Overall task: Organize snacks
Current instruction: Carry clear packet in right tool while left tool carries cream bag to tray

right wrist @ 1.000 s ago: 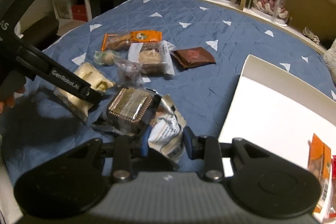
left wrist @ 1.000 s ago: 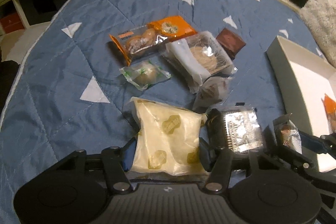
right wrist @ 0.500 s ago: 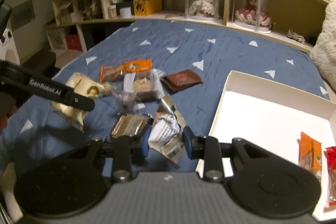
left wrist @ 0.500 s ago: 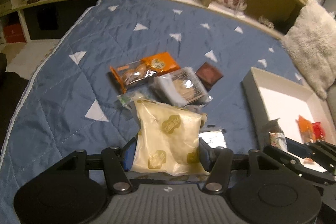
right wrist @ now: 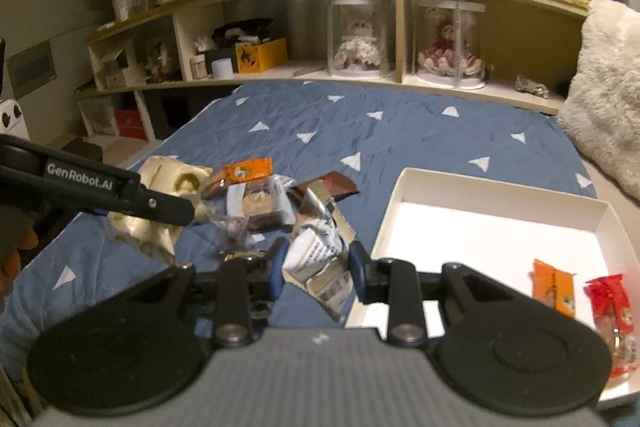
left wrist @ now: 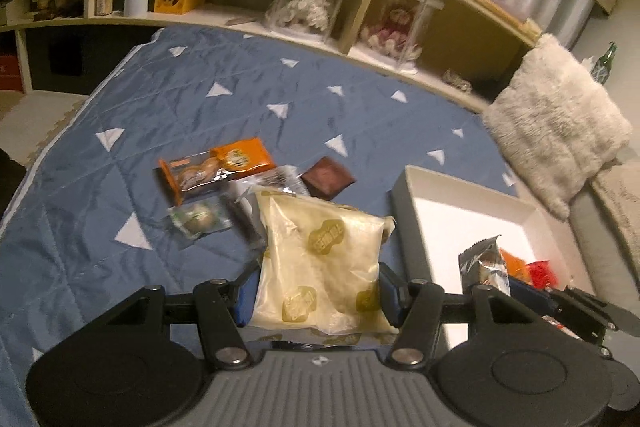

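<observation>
holding each one snack above the blue quilt, the left gripper is pinched on a pale yellow pouch and the right gripper on a silver packet, probably to be carried to the white box beside.

Bed's got a blue quilted cover with white triangles; on it a white shallow cardboard box, an orange-ended clear pastry pack, a brown square packet and a fluffy cream pillow.

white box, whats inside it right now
An orange packet and a red packet lie in the white box, in its near right corner. The right gripper's body hides the near edge.
</observation>
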